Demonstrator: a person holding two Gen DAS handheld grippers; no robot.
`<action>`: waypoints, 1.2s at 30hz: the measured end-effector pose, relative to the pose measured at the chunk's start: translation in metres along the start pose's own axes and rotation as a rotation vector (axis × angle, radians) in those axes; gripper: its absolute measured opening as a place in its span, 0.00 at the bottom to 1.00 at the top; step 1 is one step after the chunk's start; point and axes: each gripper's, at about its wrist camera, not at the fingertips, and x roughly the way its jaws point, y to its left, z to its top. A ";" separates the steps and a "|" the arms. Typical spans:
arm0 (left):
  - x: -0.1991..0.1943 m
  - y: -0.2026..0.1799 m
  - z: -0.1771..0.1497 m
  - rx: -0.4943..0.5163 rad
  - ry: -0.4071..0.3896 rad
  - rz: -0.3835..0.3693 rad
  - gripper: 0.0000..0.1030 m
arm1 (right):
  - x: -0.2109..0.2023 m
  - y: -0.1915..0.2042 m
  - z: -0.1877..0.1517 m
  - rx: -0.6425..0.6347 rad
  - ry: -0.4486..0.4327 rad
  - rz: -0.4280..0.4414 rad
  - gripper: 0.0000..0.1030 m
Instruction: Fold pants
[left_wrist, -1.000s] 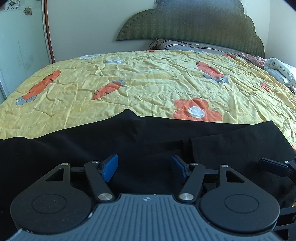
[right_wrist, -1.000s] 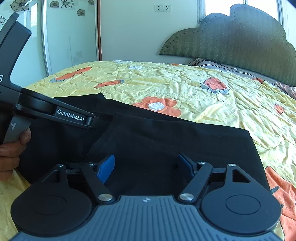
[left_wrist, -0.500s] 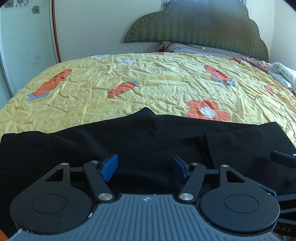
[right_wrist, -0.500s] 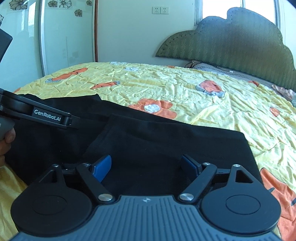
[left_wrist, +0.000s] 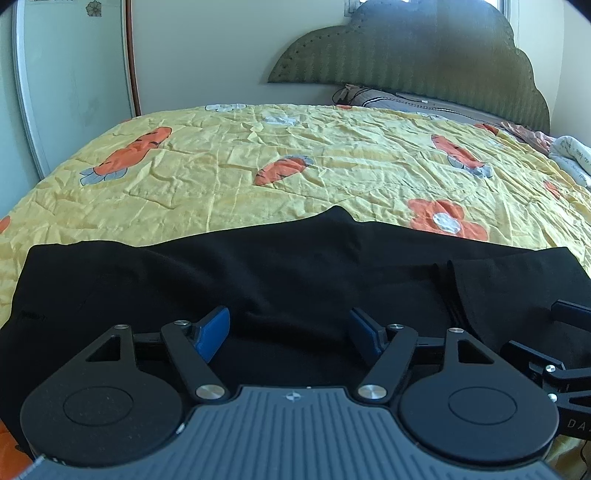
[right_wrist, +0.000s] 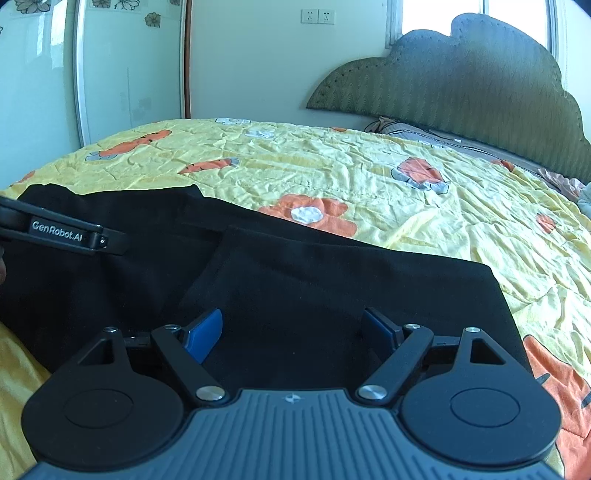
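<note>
While you hold both tools low over the bed (left_wrist: 332, 166), the black pants (left_wrist: 295, 273) lie spread flat across the near edge of its yellow quilt (right_wrist: 406, 206), one end folded over on the side toward your right. Your left tool (left_wrist: 290, 328) is released, its blue pads (left_wrist: 212, 332) having just spread wider above the cloth, nothing pinched between them. Your right tool (right_wrist: 291, 332) is likewise released over the folded part, its jaws having just been widening too. A green headboard (right_wrist: 461, 81) stands at the far end of the bed.
</note>
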 end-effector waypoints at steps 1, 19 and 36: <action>-0.001 0.001 0.000 -0.001 -0.002 -0.001 0.72 | 0.000 -0.001 0.000 0.007 0.001 -0.002 0.80; -0.044 0.041 -0.013 -0.040 -0.022 0.046 0.72 | -0.016 0.036 0.022 -0.062 -0.093 0.057 0.80; -0.109 0.225 -0.028 -0.623 0.009 0.174 0.71 | -0.036 0.244 0.035 -0.697 -0.305 0.445 0.60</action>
